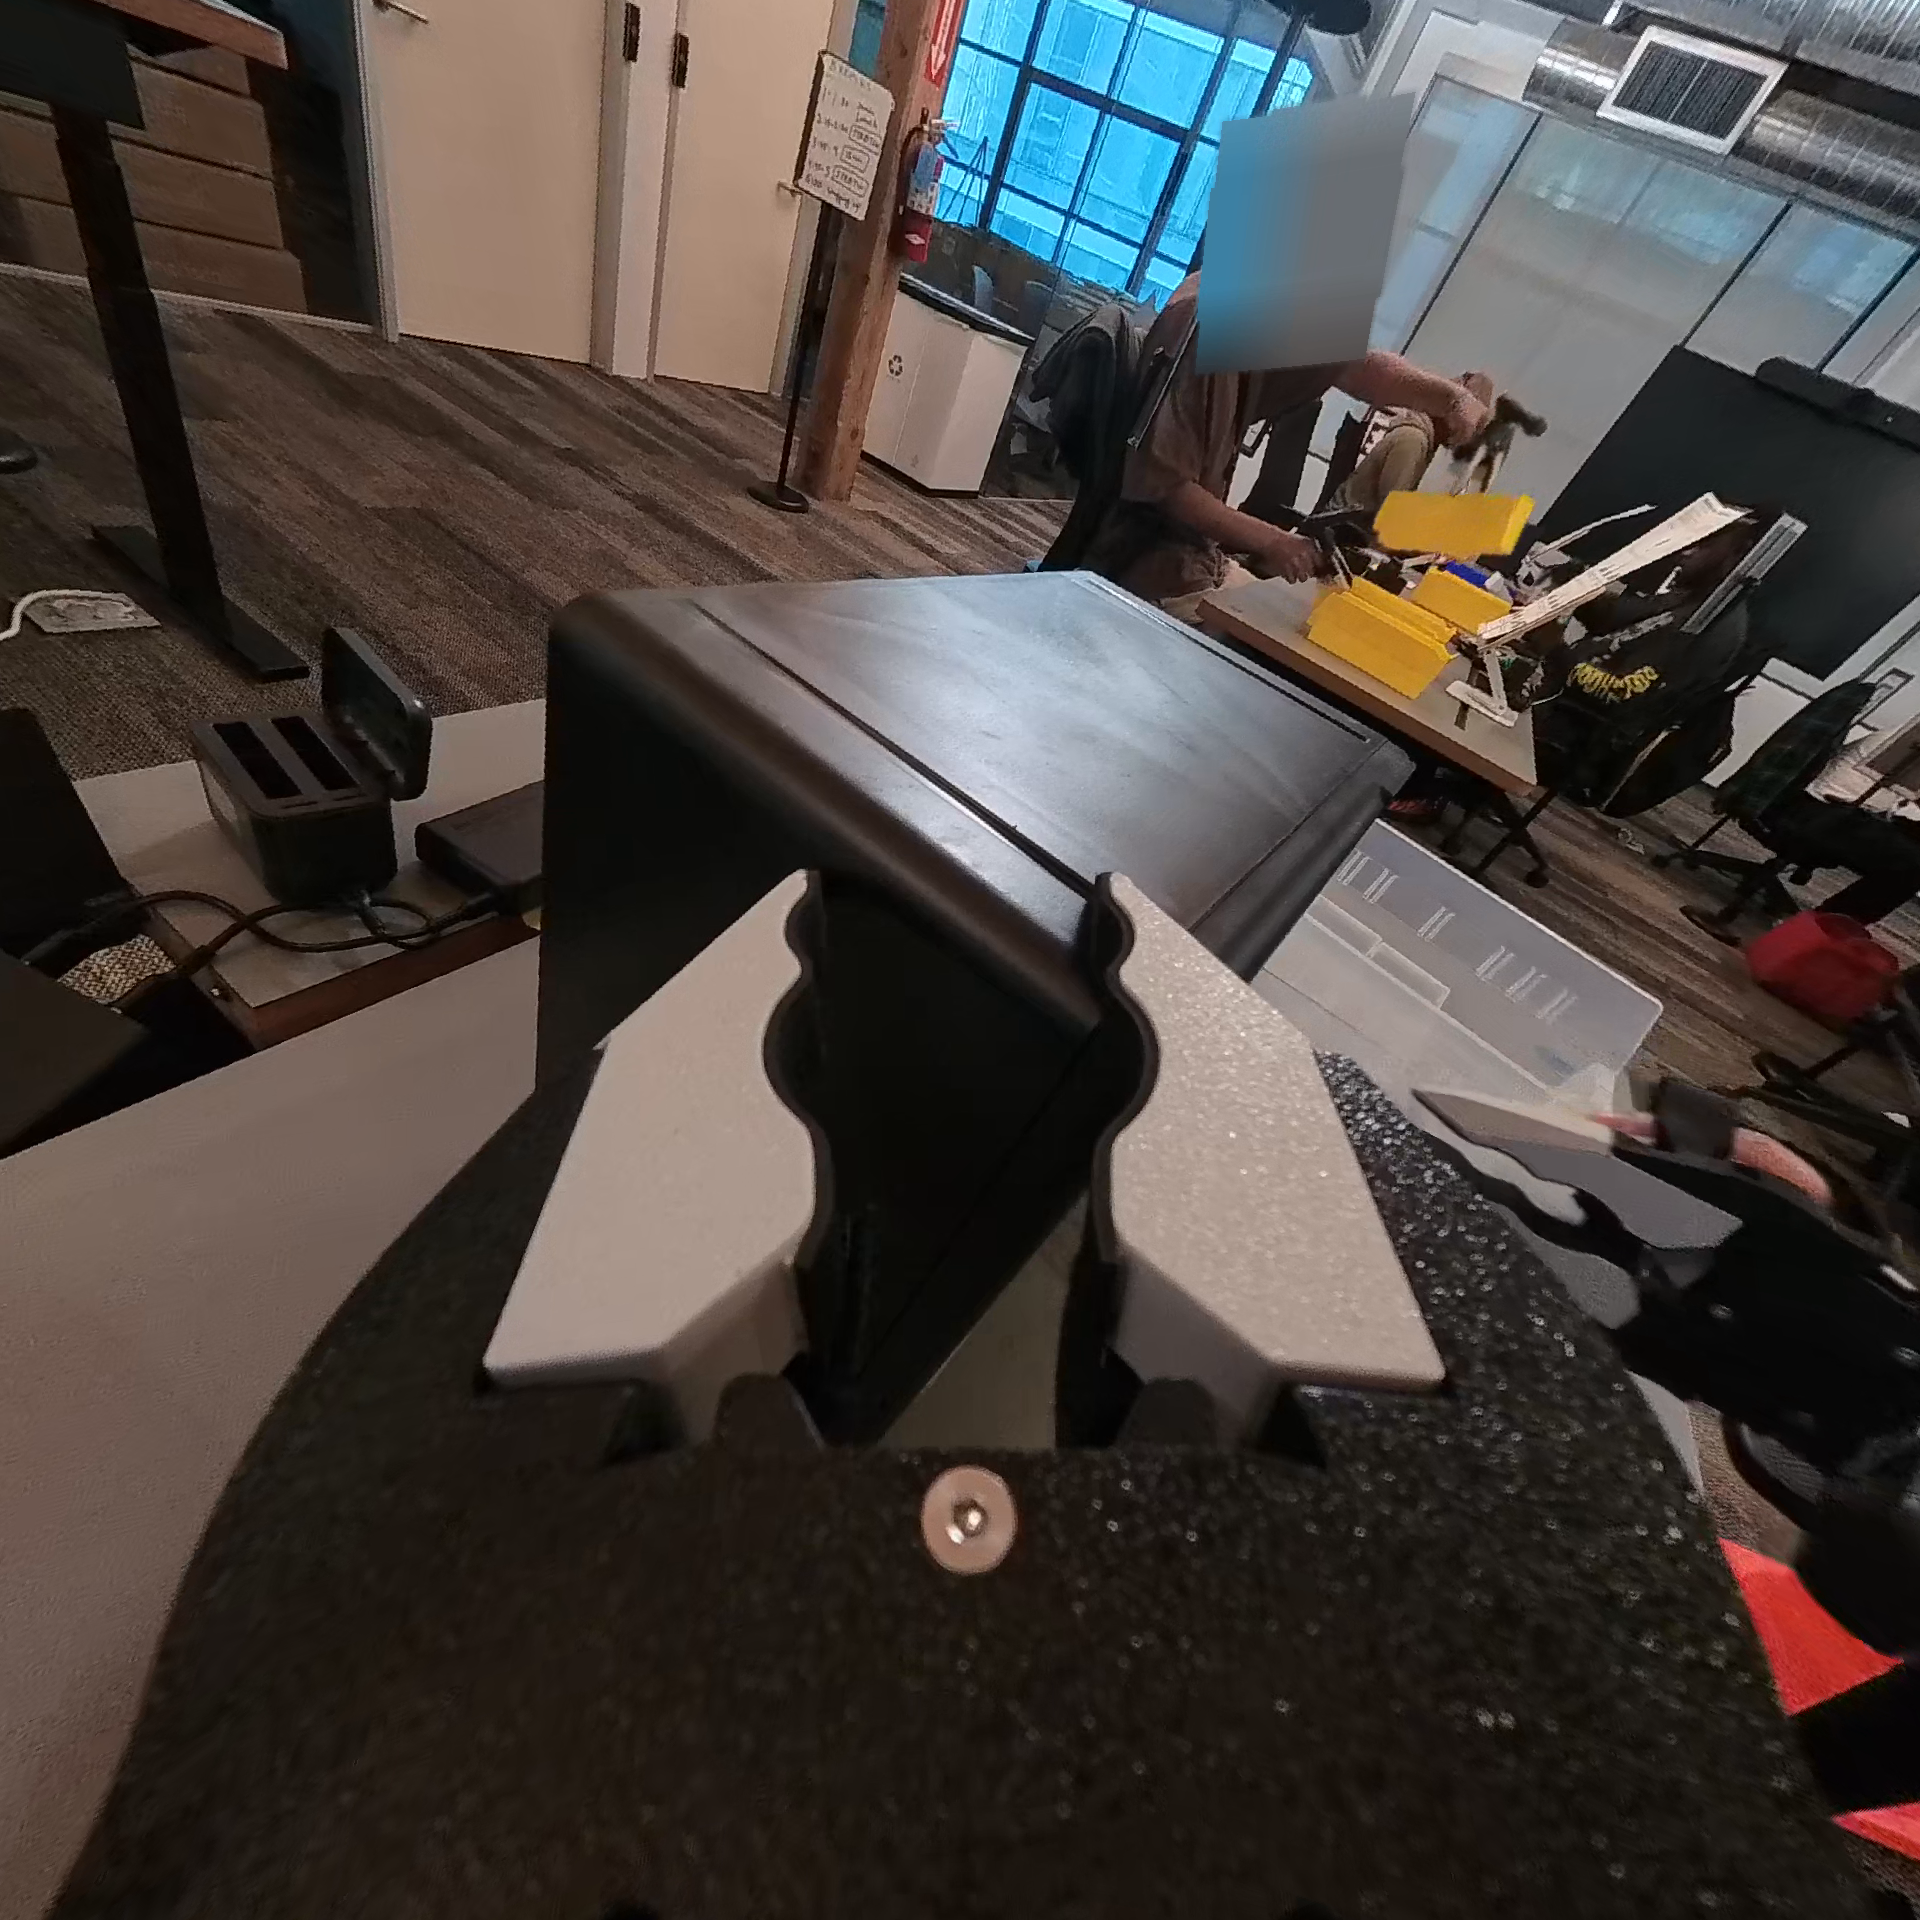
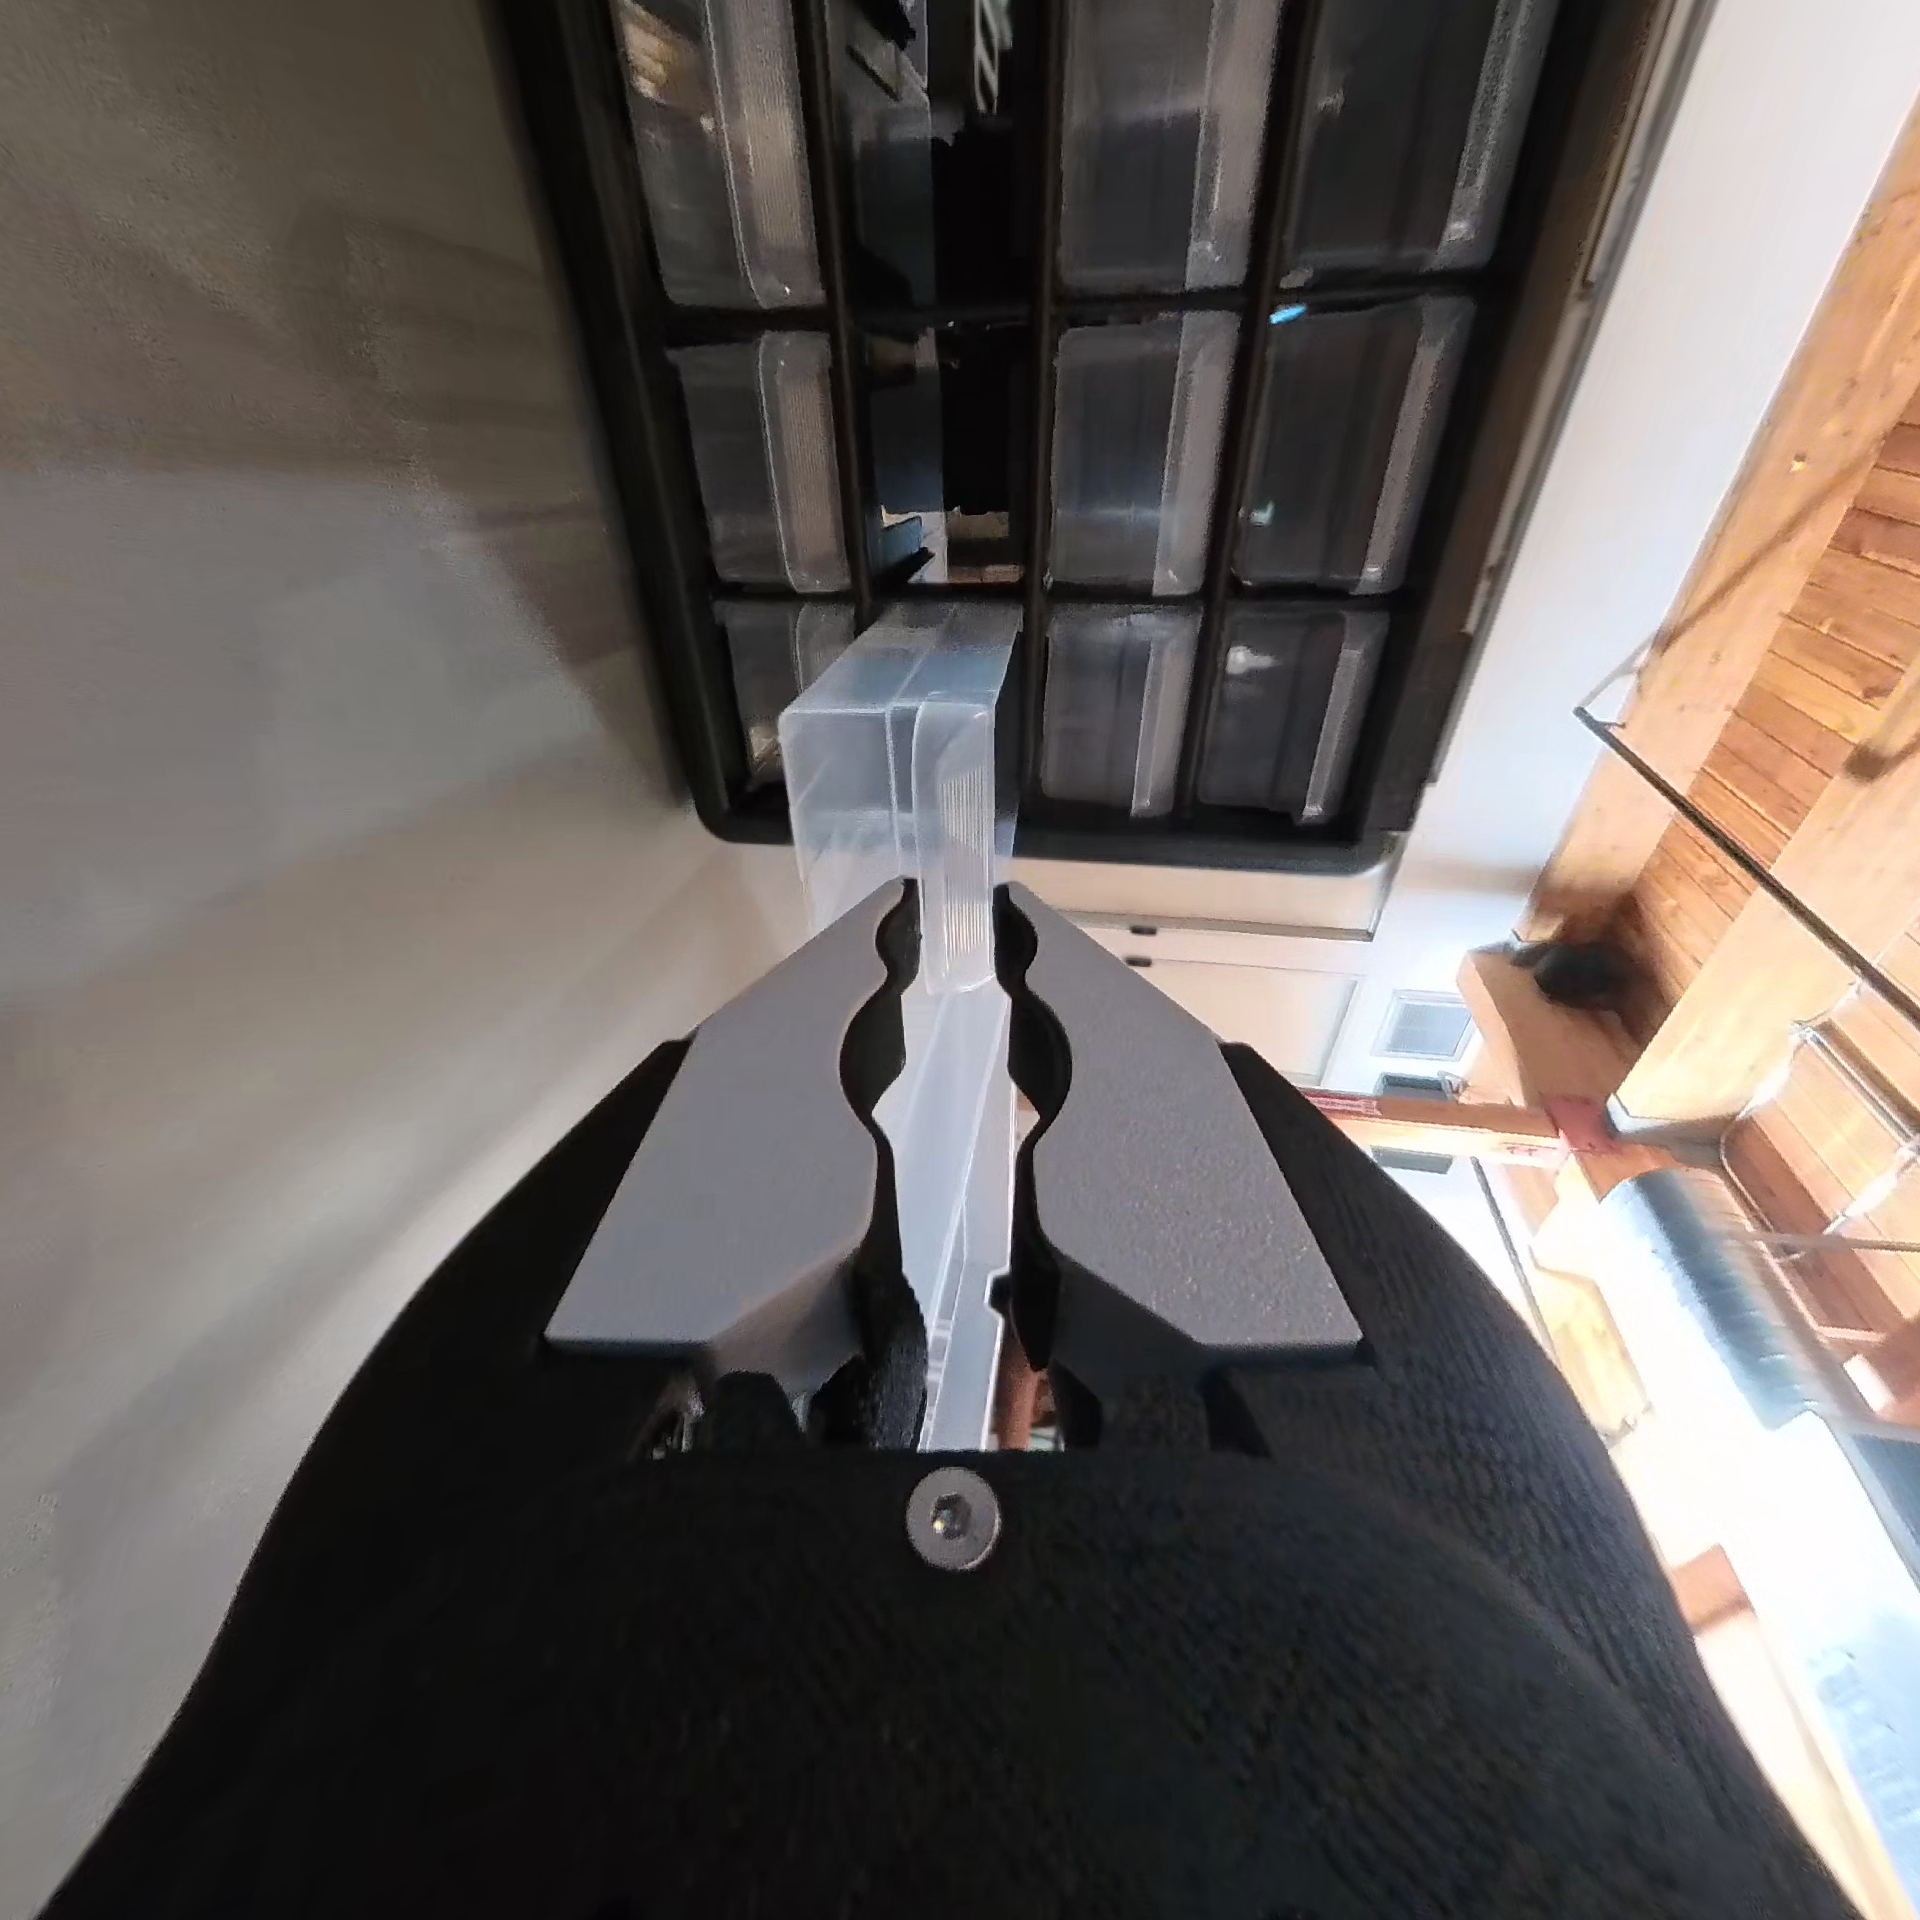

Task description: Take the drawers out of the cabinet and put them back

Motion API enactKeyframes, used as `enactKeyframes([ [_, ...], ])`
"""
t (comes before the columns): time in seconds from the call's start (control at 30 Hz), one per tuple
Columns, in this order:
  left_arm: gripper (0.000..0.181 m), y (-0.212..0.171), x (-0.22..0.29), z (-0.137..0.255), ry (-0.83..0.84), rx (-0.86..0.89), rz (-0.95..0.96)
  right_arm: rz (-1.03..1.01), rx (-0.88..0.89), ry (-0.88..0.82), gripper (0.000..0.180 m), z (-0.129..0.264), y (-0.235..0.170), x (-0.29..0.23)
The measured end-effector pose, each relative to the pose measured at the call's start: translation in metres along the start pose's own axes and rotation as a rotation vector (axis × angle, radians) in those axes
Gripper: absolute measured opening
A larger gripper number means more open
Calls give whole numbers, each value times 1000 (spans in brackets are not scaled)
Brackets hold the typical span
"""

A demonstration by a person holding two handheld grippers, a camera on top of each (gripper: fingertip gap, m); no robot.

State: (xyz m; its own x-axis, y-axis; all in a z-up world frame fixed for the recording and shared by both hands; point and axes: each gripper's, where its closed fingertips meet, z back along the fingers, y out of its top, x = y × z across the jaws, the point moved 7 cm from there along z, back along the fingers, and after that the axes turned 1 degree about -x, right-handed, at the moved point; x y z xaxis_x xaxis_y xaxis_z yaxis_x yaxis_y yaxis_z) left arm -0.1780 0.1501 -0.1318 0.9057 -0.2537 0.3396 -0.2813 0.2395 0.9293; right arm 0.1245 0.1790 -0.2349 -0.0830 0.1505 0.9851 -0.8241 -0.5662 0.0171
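Right gripper (image 2: 958,914): jaws narrow, pinching handle of clear drawer (image 2: 902,748), half out of cabinet (image 2: 1101,436). Left gripper (image 1: 951,966): jaws narrow, clamped over cabinet's top corner. Risk: thin handle slipping out, drawer jamming if pulled crooked.

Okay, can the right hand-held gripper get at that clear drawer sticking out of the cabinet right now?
Probably yes. The right hand-held gripper already has the clear drawer's ribbed pull tab between its fingertips, nothing blocks it, and the drawer sticks partway out of the black cabinet.
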Motion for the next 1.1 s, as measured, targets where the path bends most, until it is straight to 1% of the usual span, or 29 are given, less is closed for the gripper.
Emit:
enactKeyframes([
  [0.23, 49, 0, 0, 0, 0, 2, 1, 10, 37, -58, 6, 36, 1, 16],
  [0.3, 49, 0, 0, 0, -1, 2, 1, -2, 48, -68, 1, 42, 1, 25],
  [0.47, 49, 0, 0, 0, 0, 1, 1, -58, 95, -64, 1, 48, 4, 36],
  [0.57, 49, 0, 0, 0, 1, 1, 0, -103, 170, -50, 1, 51, 11, 32],
  [0.63, 49, 0, 0, 0, 1, 1, 0, -153, 264, -41, 0, 55, 19, 24],
  [0.77, 49, 0, 0, 0, 0, 1, 0, -99, 340, -44, 1, 58, 23, 5],
  [0.9, 49, 0, 0, 0, -1, 2, 1, -11, 319, 61, 5, 56, 9, -14],
  [0.97, 49, 0, 0, 0, -3, 3, 1, 60, 267, 160, 7, 54, -4, -27],
  [1.0, 49, 0, 0, 0, -3, 3, 2, 105, 231, 216, 11, 53, -11, -33],
  [1.1, 49, 0, 0, 0, -5, 4, 3, 168, 138, 384, 32, 54, -29, -38],
])
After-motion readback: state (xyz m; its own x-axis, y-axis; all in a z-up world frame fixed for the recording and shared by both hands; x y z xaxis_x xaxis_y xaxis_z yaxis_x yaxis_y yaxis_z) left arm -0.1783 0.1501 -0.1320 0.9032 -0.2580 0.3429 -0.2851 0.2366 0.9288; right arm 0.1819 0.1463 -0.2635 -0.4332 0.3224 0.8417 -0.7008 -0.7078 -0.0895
